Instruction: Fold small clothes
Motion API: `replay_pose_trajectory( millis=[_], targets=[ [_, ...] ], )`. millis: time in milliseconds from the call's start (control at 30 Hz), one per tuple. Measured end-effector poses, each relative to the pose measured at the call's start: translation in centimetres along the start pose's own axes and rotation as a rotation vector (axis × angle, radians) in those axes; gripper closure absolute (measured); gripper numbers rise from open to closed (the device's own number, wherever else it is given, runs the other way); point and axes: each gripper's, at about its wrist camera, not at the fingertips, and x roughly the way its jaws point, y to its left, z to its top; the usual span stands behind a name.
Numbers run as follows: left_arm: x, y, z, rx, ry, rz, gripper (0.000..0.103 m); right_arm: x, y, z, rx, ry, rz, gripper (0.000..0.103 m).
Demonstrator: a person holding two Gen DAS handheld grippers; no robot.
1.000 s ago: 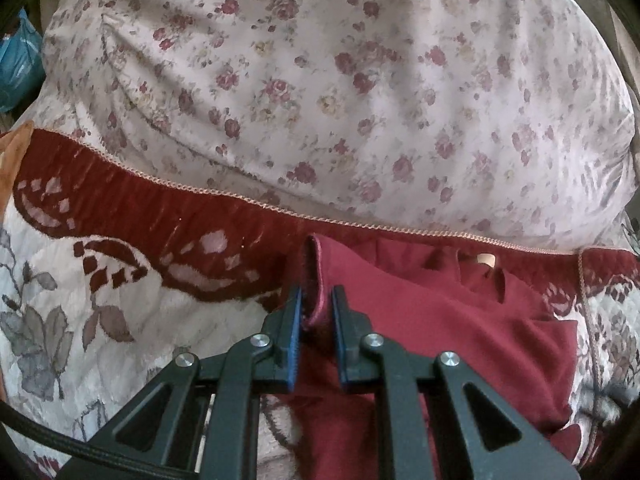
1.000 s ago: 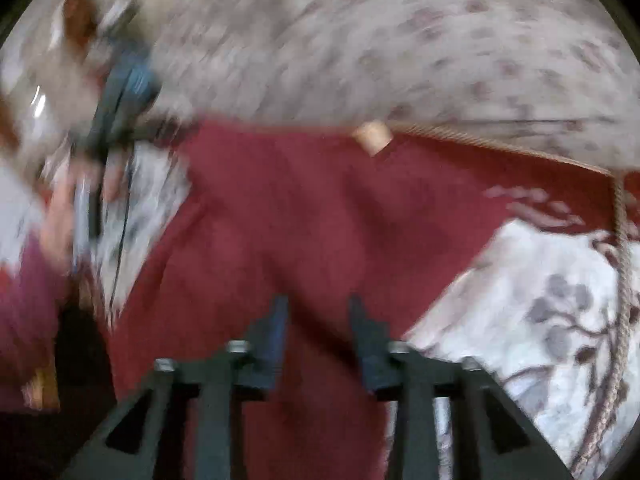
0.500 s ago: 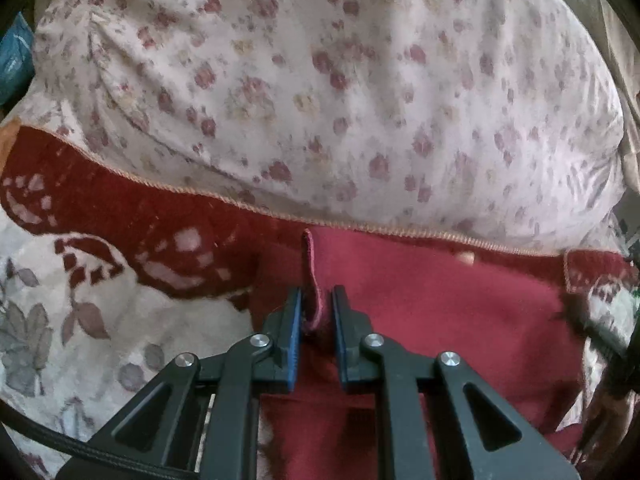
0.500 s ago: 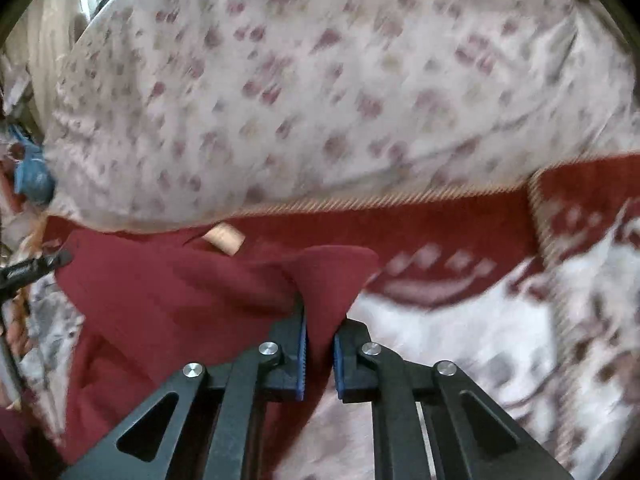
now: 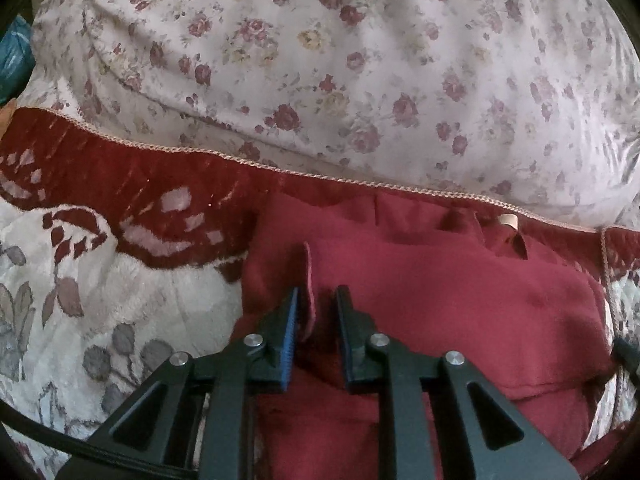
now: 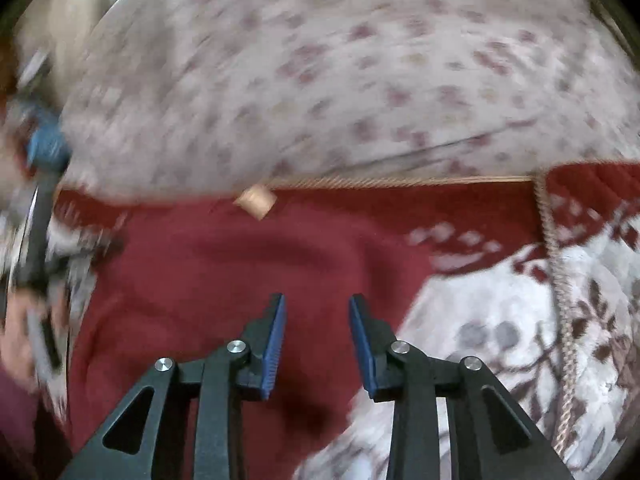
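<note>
The red garment (image 5: 440,304) lies folded on the blanket (image 5: 100,280), just below the floral pillow (image 5: 340,80). A blank tan label (image 5: 507,222) shows at its collar. The left gripper (image 5: 316,308) has its jaws parted around an upright hem fold, not clamped; the right gripper (image 6: 317,320) hangs over the garment, jaws wide apart.

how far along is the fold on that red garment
Partly done. One fold looks made: the dark red garment lies doubled on the patterned blanket, its tan label near the floral pillow. In hand: the left gripper has opened, a raised cloth edge loose between its fingers. The right gripper is open over the garment, holding nothing. Left: more folds; the bundle looks wide and rumpled.
</note>
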Motion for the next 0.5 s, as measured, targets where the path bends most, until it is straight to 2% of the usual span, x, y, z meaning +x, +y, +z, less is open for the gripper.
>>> replay_pose_trajectory(
  millis=[100, 200, 233, 267, 333, 400, 500],
  targets=[
    [-0.3, 0.3, -0.2, 0.004, 0.0, -0.003, 0.084, 1.4, 1.1, -3.0, -0.074, 0.142, -0.037, 0.068],
    [-1.0, 0.7, -0.1, -0.001, -0.009, -0.008, 0.077, -0.2, 0.5, -4.4, -0.077, 0.136, -0.031, 0.068],
    [-1.3, 0.8, -0.1, -0.005, -0.012, -0.009, 0.07, -0.8, 0.1, -4.4, -0.064, 0.136, -0.037, 0.068],
    [-1.7, 1.0, -0.1, -0.011, -0.016, -0.009, 0.058, -1.5, -0.3, -4.3, -0.046, 0.125, -0.038, 0.068],
    [-2.7, 1.4, -0.1, -0.035, -0.053, 0.007, 0.043, -2.5, -0.9, -3.7, 0.002, 0.075, -0.031, 0.067],
    [-3.4, 1.6, -0.3, -0.049, -0.075, 0.007, 0.042, -3.2, -0.5, -2.8, 0.023, 0.018, -0.011, 0.061],
    [-3.2, 1.4, -0.8, -0.037, -0.048, 0.006, 0.042, -1.8, 1.4, -2.0, 0.001, 0.009, 0.008, 0.06]
  ],
)
